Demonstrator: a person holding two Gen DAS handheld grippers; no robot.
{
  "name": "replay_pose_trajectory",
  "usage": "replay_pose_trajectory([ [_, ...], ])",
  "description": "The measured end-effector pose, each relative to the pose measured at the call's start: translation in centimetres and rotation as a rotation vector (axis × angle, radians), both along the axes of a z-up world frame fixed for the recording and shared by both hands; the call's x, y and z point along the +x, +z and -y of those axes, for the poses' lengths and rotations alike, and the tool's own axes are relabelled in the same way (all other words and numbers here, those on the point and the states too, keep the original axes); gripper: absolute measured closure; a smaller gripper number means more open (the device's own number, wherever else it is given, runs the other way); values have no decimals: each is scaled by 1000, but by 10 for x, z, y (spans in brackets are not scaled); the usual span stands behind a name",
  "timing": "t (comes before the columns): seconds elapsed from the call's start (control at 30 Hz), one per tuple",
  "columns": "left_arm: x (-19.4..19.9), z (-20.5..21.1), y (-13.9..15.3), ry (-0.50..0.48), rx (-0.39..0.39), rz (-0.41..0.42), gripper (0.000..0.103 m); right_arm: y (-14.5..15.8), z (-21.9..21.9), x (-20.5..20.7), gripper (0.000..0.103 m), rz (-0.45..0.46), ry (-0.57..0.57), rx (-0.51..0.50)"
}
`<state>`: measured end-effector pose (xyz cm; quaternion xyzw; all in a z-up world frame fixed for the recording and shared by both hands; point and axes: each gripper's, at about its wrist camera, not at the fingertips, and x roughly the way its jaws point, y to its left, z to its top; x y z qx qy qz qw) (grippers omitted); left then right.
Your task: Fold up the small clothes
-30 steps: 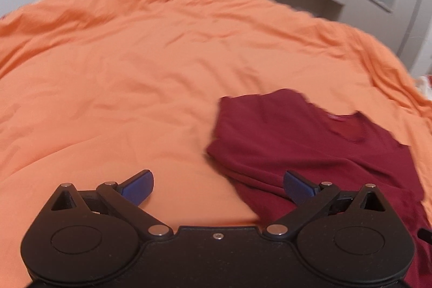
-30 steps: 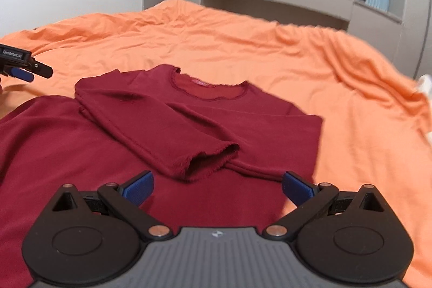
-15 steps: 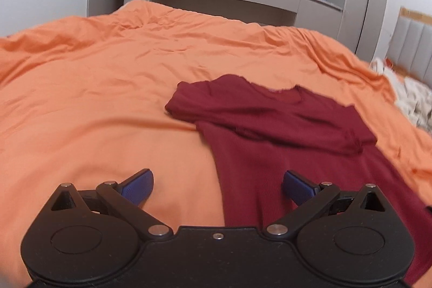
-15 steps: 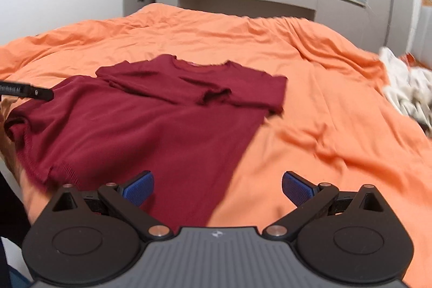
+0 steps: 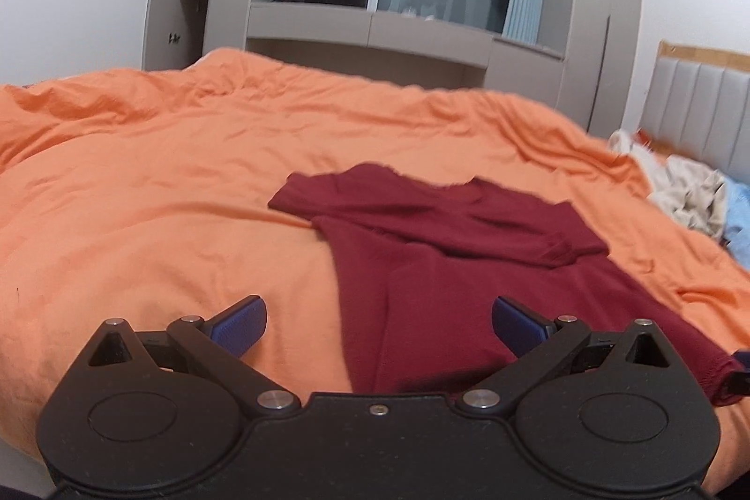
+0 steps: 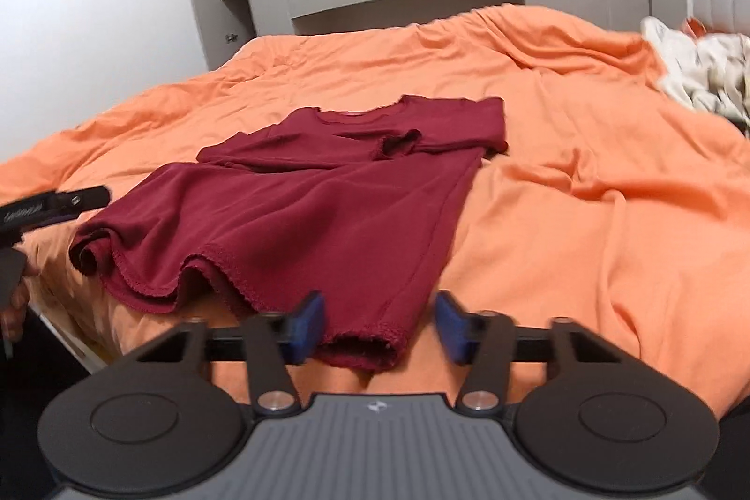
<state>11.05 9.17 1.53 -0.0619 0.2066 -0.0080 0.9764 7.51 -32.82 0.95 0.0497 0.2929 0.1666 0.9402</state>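
1. The dark red long-sleeved top [image 6: 300, 214] lies flat on the orange bed cover [image 6: 586, 219], its long axis running straight away from me — hem at the near edge of the bed, neckline at the far end.
2. My right claw [image 6: 379, 329] sits right at the hem's right corner. The jaws have just been closing, and that corner of the fabric now lies between the blue pads [image 6: 307, 329]; the left pad looks to touch the cloth, but a gap shows on the right, so I judge the pinch not yet made.
3. My left claw [image 5: 377, 326] is spread wide and holds nothing. It hovers over the left side edge of the top, the left pad above bare cover and the right pad above red cloth.
4. So each hand is nearer its own hem corner; the left corner, rumpled and curled, hangs just by the bed's edge close to my left claw's tip in the right wrist view.
5. Both sleeves are already folded across the chest, one cuff [image 5: 560, 249] lying over the body. The knit looks thin, soft and limp — the hem ripples in loose waves.
6. I judge the coming move to be a lift of the hem toward the neckline, once both corners are pinched.
7. A heap of pale clothes [image 6: 703, 78] waits far to the right.
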Motion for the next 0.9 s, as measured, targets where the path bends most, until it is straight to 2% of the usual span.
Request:
replay_pose_trajectory([
  [0.03, -4, 1, 1, -5, 1, 15, 1, 1, 3, -1, 91, 6, -11, 6],
  [0.13, -12, 5, 1, -16, 10, 44, 1, 10, 16, -7, 96, 55, -40, 14],
  [0.27, -20, 7, 0, -36, 14, 64, 1, 28, 38, -15, 97, 131, -110, -21],
  [0.47, -30, 13, 0, -100, 28, 84, 1, 25, 49, -5, 98, 106, -142, -36],
  [0.6, -39, 23, 2, -165, 89, 88, 1, 23, 47, -4, 98, 103, -137, -53],
  [0.73, -51, 33, 3, -218, 188, 64, 1, 19, 43, 0, 97, 72, -102, -67],
  [0.8, -54, 37, 1, -222, 246, 34, 1, 19, 40, 0, 93, 63, -79, -78],
  [0.83, -55, 38, 0, -213, 270, 15, 1, 20, 38, -1, 86, 65, -69, -83],
  [0.87, -55, 39, -2, -204, 291, -2, 1, 20, 37, -2, 71, 72, -59, -89],
  [0.9, -54, 39, -2, -202, 300, -10, 1, 21, 34, -5, 61, 80, -47, -97],
])
